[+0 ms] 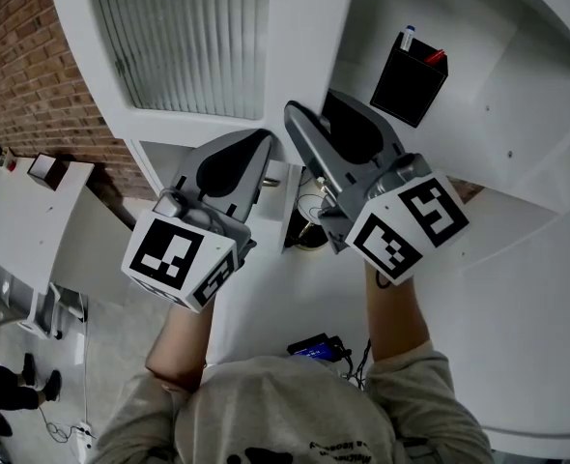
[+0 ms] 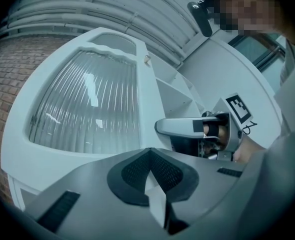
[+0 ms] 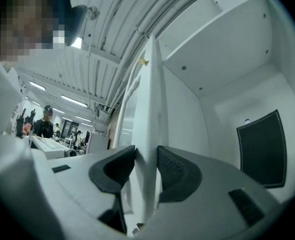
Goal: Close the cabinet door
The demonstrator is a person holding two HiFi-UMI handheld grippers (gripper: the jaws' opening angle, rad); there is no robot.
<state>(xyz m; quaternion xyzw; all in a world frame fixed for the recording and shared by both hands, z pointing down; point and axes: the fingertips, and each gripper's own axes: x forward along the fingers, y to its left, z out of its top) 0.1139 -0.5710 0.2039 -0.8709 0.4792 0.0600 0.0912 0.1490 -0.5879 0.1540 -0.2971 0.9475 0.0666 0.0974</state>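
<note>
Head view: right gripper (image 1: 312,104) jaws spread astride cabinet door (image 1: 184,37); left gripper (image 1: 264,141) jaws together.

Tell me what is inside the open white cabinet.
A black rectangular pen holder sits in the white cabinet's compartment, a blue-capped pen and a red one sticking out. The right gripper and ribbed-glass door cover its left part; the holder's inside is hidden.

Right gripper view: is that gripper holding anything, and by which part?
The cabinet door stands with its upright edge between the jaws of the right gripper, with the pads close against both faces. Whether they actually pinch it cannot be told.
</note>
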